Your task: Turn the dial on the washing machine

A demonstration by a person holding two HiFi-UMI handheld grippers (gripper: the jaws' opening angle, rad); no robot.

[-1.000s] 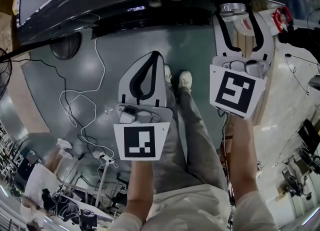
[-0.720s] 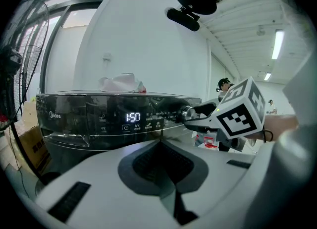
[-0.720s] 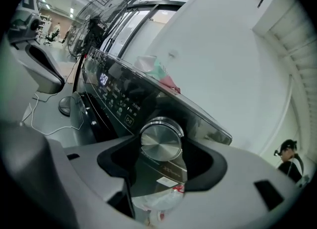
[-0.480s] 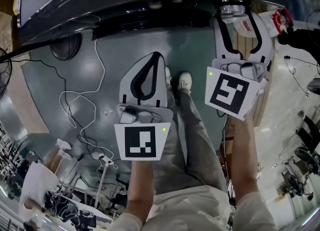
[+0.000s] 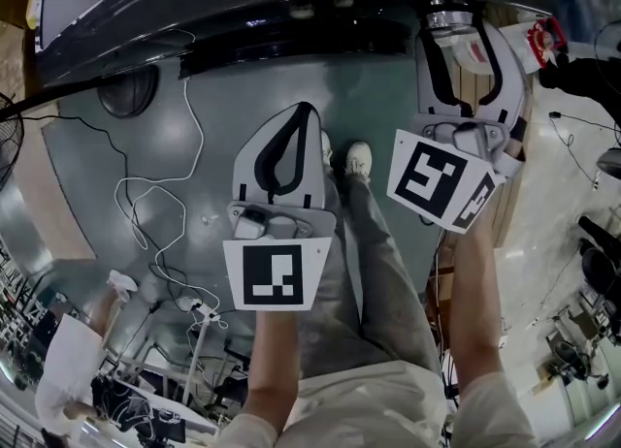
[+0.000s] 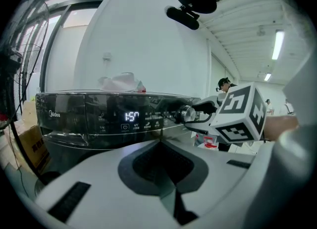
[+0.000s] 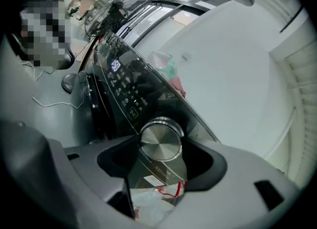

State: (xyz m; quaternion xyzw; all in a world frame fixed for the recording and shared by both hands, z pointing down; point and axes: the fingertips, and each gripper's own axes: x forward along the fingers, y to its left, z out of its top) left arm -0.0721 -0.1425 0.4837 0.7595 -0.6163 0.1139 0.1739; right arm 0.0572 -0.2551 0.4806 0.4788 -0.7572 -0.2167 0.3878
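Observation:
The dark washing machine (image 5: 291, 24) runs across the top of the head view, its panel lit with 1:57 (image 6: 131, 117). Its silver dial (image 7: 160, 141) sits at the panel's right end (image 5: 448, 17). My right gripper (image 5: 456, 29) has a jaw on each side of the dial and is shut on it, which also shows in the left gripper view (image 6: 195, 114). Its marker cube (image 5: 437, 179) is tilted. My left gripper (image 5: 301, 112) hangs over the floor in front of the machine, jaws shut on nothing, well left of the dial.
White cables (image 5: 160, 213) trail over the grey floor. The person's shoes (image 5: 357, 157) stand below the machine's front. A red and white packet (image 5: 543, 37) lies right of the dial. A crumpled cloth (image 6: 121, 82) rests on the machine's top.
My right gripper has twisted clockwise on the dial, its marker cube tilting further. The left gripper has stayed in place.

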